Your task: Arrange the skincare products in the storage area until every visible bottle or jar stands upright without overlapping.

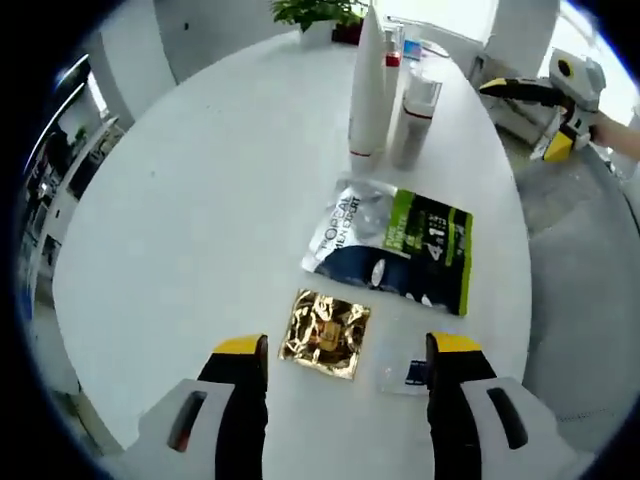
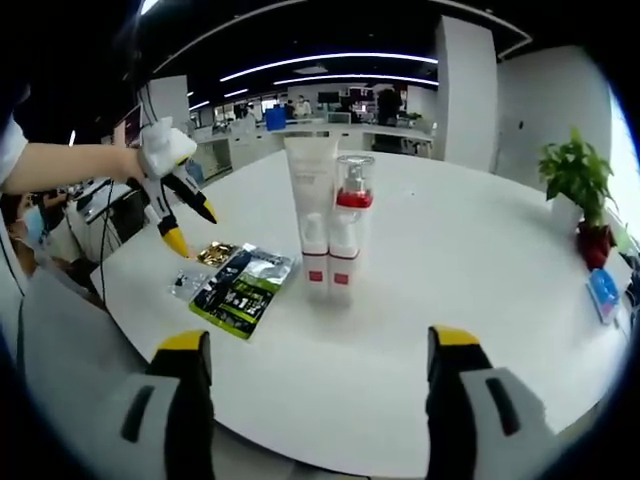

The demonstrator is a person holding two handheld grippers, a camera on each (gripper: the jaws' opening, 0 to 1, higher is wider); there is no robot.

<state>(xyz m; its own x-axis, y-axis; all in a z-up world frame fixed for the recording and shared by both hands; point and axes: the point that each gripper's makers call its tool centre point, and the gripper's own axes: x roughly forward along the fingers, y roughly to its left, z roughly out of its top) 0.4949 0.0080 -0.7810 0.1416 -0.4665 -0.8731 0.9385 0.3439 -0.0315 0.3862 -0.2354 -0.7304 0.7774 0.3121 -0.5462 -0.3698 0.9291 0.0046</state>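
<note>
Both grippers, left and right, gape wide, holding nothing. Bottles stand upright mid-table. Sachets lie flat just beside the bottles.

The left black-and-white two-jaw gripper with yellow tips is hovering with its jaws spread wide apart and gripping nothing. In the right gripper view it is pointing downward, jaws parted, carried by a person's bare forearm that is reaching in from the left. The right black-and-white two-jaw gripper with yellow tips is likewise hanging with jaws wide apart and empty. In the left gripper view it is showing at the upper right.
</note>
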